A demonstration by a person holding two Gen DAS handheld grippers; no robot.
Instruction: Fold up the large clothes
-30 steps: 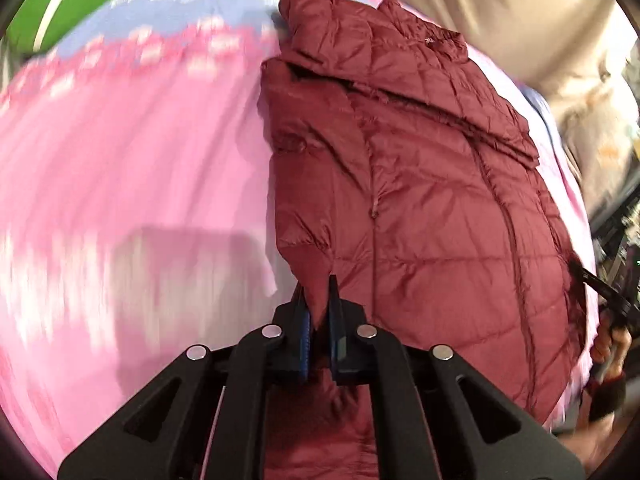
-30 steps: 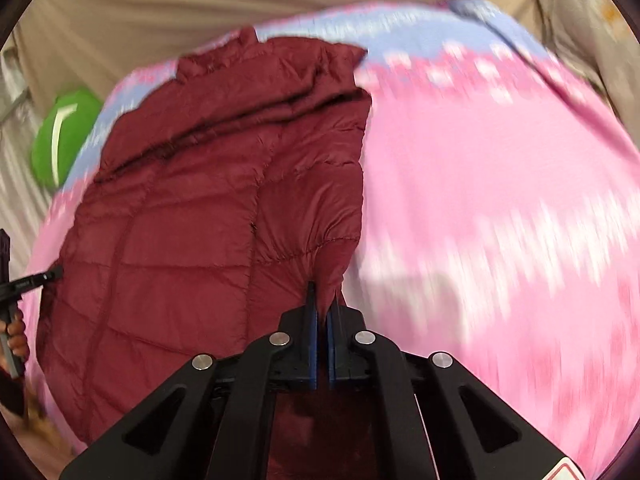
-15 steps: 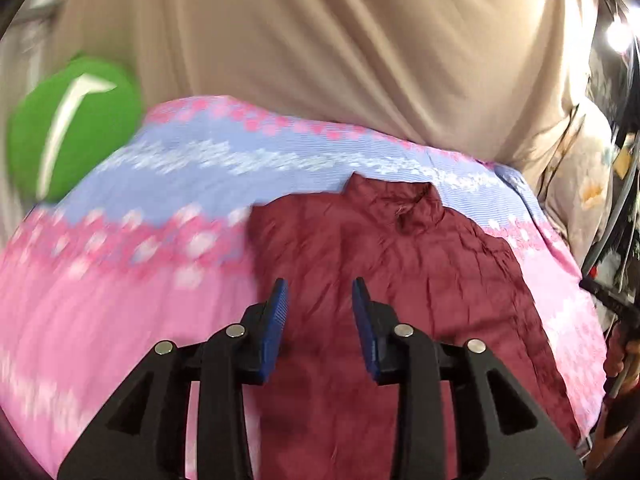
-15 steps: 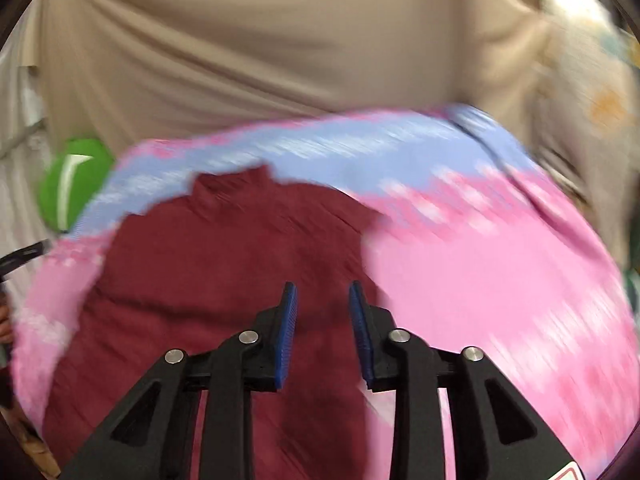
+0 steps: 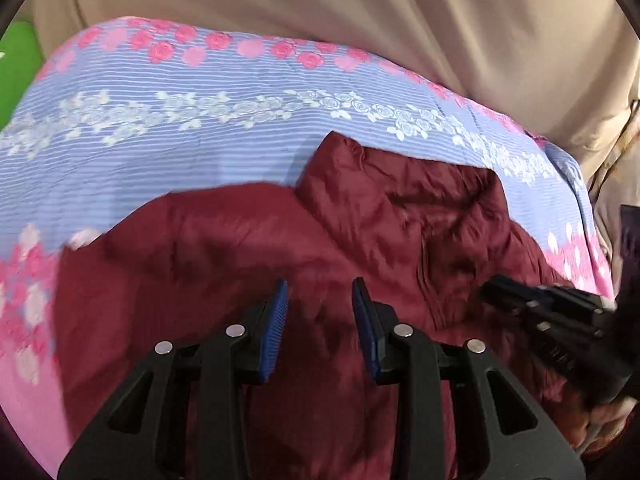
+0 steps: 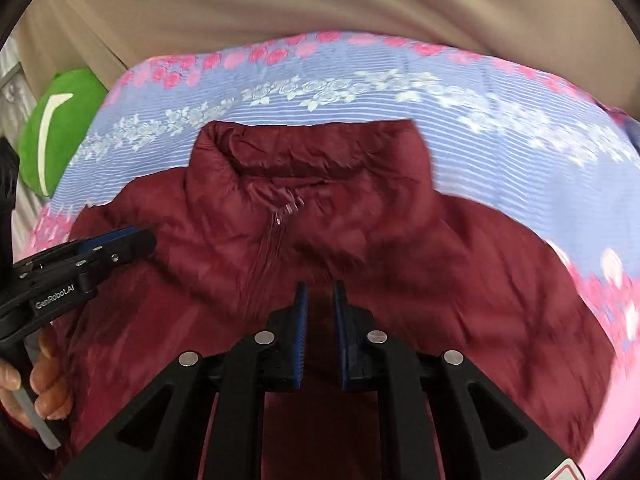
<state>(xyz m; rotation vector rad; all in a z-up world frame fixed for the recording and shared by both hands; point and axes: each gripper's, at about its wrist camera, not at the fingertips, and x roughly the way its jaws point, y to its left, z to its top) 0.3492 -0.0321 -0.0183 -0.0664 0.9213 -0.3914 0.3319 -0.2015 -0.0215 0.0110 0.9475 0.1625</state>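
Maroon quilted jacket (image 6: 304, 248), released from both hem grips of 1 second ago and now folded bottom-to-collar, lies puffy and creased toward the bed's (image 5: 168, 128) far edge; left tongs (image 5: 320, 320) stand apart, right tongs (image 6: 320, 316), just narrowing, hold nothing.

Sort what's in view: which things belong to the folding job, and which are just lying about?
Job:
- dark red quilted puffer jacket
- left gripper, open, empty
- right gripper, jaws just closing, empty

Lying about:
- pink and blue floral bedsheet
- green cushion with a white stripe
- beige curtain
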